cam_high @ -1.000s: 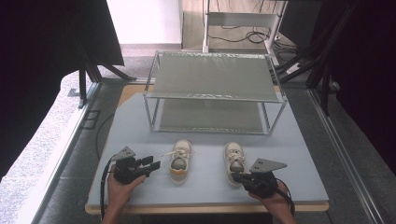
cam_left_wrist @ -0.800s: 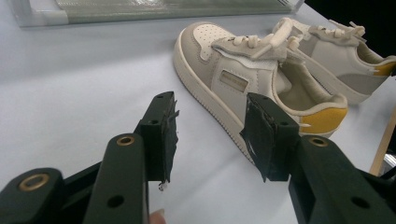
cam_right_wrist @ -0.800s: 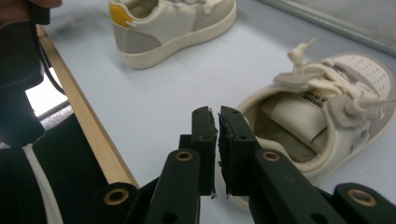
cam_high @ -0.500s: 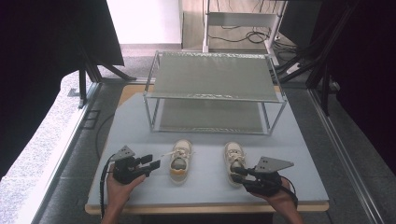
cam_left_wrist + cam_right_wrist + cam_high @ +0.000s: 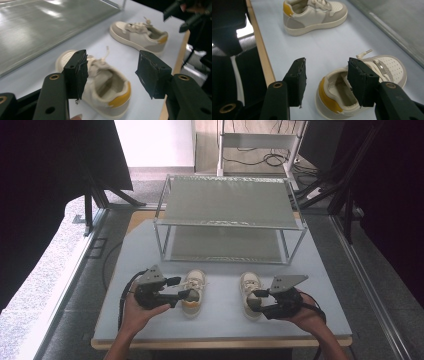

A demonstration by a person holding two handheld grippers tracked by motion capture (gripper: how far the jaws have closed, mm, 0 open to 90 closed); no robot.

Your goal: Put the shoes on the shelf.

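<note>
Two small white sneakers with yellow heel tabs stand side by side on the pale blue table [image 5: 220, 322], toes toward the rack. My left gripper [image 5: 181, 287] hovers at the left sneaker [image 5: 192, 292], open. In the left gripper view its jaws have just been opening, and the left sneaker [image 5: 105, 86] lies below the gripper [image 5: 112, 70], untouched by the pads. My right gripper [image 5: 256, 301] is open at the heel of the right sneaker [image 5: 249, 292]. Its jaws have also just been opening, and the right sneaker [image 5: 342, 95] sits under the gripper [image 5: 327, 77], free of the pads.
A two-tier metal rack [image 5: 230, 202] with mesh shelves stands at the back of the table. The wooden front edge [image 5: 260, 47] runs close behind both hands. Each gripper view also shows the other sneaker [image 5: 140, 36] [image 5: 314, 12] farther off. Dark stands and cables lie beyond the table.
Both grippers have lifted a little off the sneakers and their jaws have spread apart. The sneakers stay where they stood on the table.
</note>
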